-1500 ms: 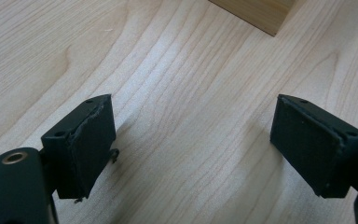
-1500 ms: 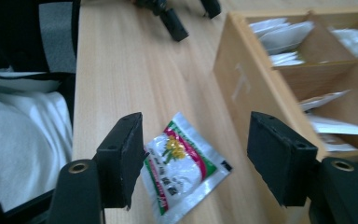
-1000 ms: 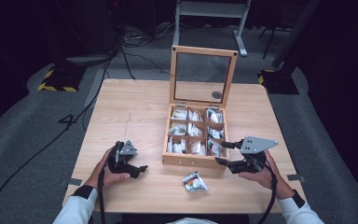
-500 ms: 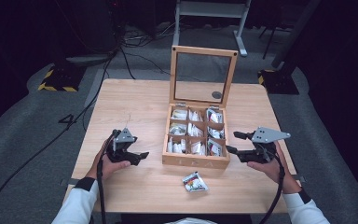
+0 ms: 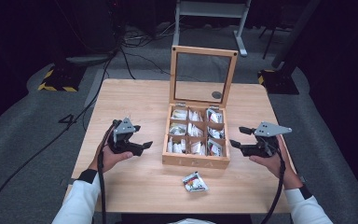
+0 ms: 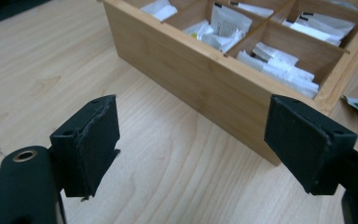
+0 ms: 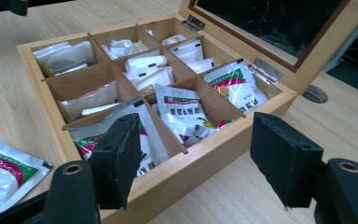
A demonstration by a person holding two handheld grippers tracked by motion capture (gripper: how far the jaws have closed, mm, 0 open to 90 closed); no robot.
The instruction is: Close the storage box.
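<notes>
Wooden table (image 5: pixel 135 100), both hands flanking box (image 5: pixel 196 161), grippers level.

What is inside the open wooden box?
The wooden box has nine compartments holding sachets, some white, some printed red and green. Whatever lies beneath the top sachets is covered.
</notes>
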